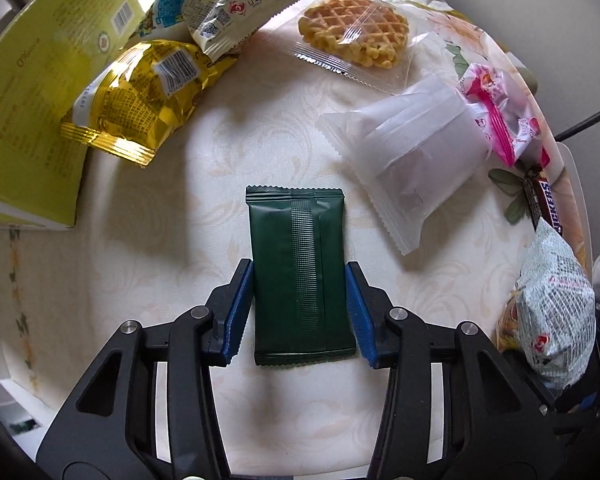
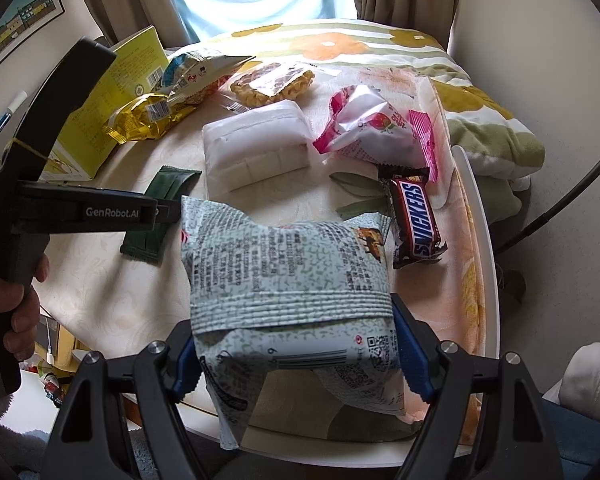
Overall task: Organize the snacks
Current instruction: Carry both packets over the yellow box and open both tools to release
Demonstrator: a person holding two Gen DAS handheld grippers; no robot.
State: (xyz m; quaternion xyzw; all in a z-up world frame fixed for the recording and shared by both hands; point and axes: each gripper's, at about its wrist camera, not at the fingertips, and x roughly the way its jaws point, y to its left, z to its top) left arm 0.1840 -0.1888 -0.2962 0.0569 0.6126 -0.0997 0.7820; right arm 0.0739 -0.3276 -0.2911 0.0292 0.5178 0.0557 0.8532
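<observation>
The left gripper point(image 1: 299, 312) points steeply down at the desk point(image 1: 172, 280), its blue jaws closed on the long sides of a dark green packet point(image 1: 300, 280) that lies flat on the cloth. The right gripper point(image 2: 296, 350) also tilts down, jaws clamped on a pale green printed bag point(image 2: 288, 276) held above the desk's near edge.

Only the right view shows a hand point(image 2: 14, 300) wrapped round the left gripper's handle, plus curtains and a flowered blanket point(image 2: 488, 128) beyond the desk. The left view shows the green packet whole — in the right view the tool covers its middle.

A yellow-green box point(image 1: 32, 100) lies at the far left; I cannot tell what is in it. Against it rest a gold bag point(image 1: 140, 96) and a blue-and-white bag point(image 1: 220, 4). Loose on the desk are a wrapped waffle point(image 1: 356, 32), a white packet point(image 1: 412, 140), a pink packet point(image 2: 372, 124) and a Snickers bar point(image 2: 418, 220).
</observation>
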